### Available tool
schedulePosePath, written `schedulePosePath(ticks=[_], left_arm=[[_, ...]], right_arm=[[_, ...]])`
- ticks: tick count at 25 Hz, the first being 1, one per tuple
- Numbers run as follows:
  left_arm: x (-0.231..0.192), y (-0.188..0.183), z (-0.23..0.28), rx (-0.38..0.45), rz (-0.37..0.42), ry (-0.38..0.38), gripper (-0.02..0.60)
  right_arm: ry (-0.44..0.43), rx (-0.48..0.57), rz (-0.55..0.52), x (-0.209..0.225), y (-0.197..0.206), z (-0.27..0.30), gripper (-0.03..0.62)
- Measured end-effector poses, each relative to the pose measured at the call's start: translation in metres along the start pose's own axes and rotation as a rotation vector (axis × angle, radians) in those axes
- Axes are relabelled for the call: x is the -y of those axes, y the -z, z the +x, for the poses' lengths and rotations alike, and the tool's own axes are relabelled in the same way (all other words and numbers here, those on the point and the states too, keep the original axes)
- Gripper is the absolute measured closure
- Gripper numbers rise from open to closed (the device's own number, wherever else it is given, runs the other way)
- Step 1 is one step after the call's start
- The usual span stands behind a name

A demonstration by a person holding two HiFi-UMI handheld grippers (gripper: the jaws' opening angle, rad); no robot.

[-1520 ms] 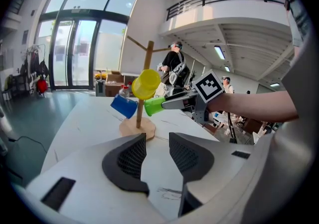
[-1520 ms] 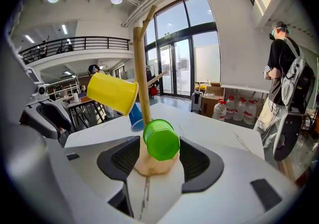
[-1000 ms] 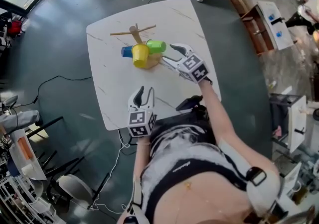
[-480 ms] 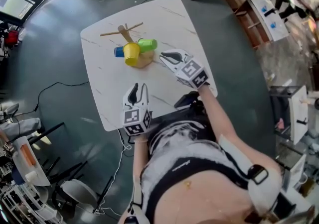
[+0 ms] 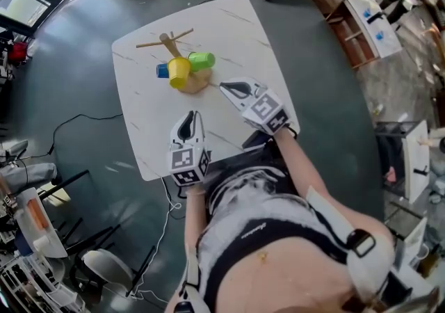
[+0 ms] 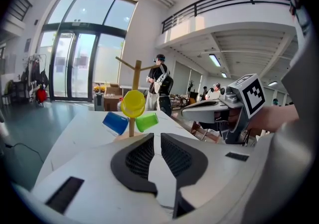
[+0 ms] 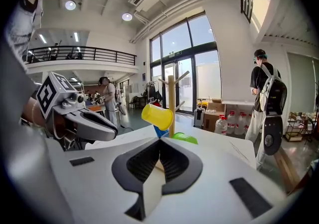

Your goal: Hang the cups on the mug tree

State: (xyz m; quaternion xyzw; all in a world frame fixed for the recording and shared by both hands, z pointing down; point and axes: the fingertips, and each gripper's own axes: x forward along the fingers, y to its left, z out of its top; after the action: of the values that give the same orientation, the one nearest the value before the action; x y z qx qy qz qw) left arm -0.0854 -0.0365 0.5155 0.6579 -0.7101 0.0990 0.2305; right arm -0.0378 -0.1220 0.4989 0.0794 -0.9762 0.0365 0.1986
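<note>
My left gripper (image 5: 188, 122) just narrowed to a slit, right gripper (image 5: 229, 87) shut, both empty. Yellow cup (image 6: 133, 103) ahead looks light and slick, so I'd pinch its rim.

Wooden mug tree (image 5: 169, 43), upright on round base at far-left part of white table (image 5: 229, 33), w/ 3 plastic cups on low pegs: yellow cup (image 5: 179, 71) centre-front, green cup (image 5: 201, 61) right, blue cup (image 5: 162, 71) left.
</note>
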Motion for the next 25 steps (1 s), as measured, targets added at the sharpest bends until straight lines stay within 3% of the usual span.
schedulePosePath(ticks=[6, 14, 25], left_arm=[[0.005, -0.005, -0.001, 0.033, -0.01, -0.031, 0.581], [0.014, -0.01, -0.006, 0.074, -0.016, -0.054, 0.581], [-0.004, -0.02, -0.011, 0.124, -0.017, -0.02, 0.581]], right_arm=[[-0.025, 0.029, 0.01, -0.007, 0.001, -0.009, 0.591], [-0.082, 0.091, 0.067, -0.013, -0.001, -0.015, 0.591], [-0.04, 0.142, 0.08, -0.02, -0.013, -0.012, 0.591]])
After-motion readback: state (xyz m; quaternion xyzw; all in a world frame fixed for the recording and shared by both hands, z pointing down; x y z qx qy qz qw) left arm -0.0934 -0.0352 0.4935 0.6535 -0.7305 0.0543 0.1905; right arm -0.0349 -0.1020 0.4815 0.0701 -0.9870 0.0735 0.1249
